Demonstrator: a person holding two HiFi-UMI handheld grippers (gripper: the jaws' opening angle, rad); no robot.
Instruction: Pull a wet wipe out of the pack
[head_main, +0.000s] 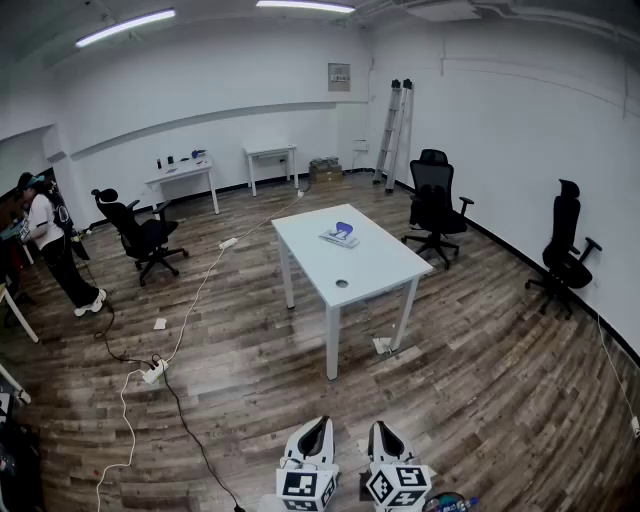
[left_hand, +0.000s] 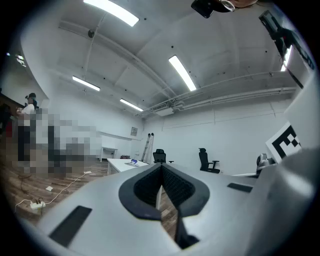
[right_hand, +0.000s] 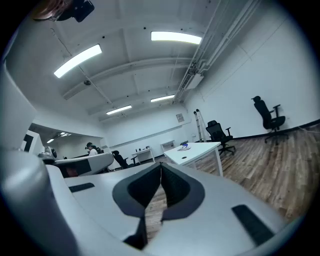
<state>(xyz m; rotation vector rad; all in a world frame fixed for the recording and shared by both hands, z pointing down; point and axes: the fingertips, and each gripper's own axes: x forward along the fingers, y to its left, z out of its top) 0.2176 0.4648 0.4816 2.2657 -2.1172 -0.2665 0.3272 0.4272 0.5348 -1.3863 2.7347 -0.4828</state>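
Wood and plastic
Brown wood plank floor (head_main: 480, 380) (a bit shiny); smooth white table (head_main: 375, 262); left tongs (left_hand: 161, 172) and right tongs (right_hand: 161, 170) matt grey plastic.

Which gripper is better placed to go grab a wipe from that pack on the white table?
Neither clearly: the left gripper and right gripper sit side by side, both shut and empty, far from the table, where the pack lies roughly straight ahead of both.
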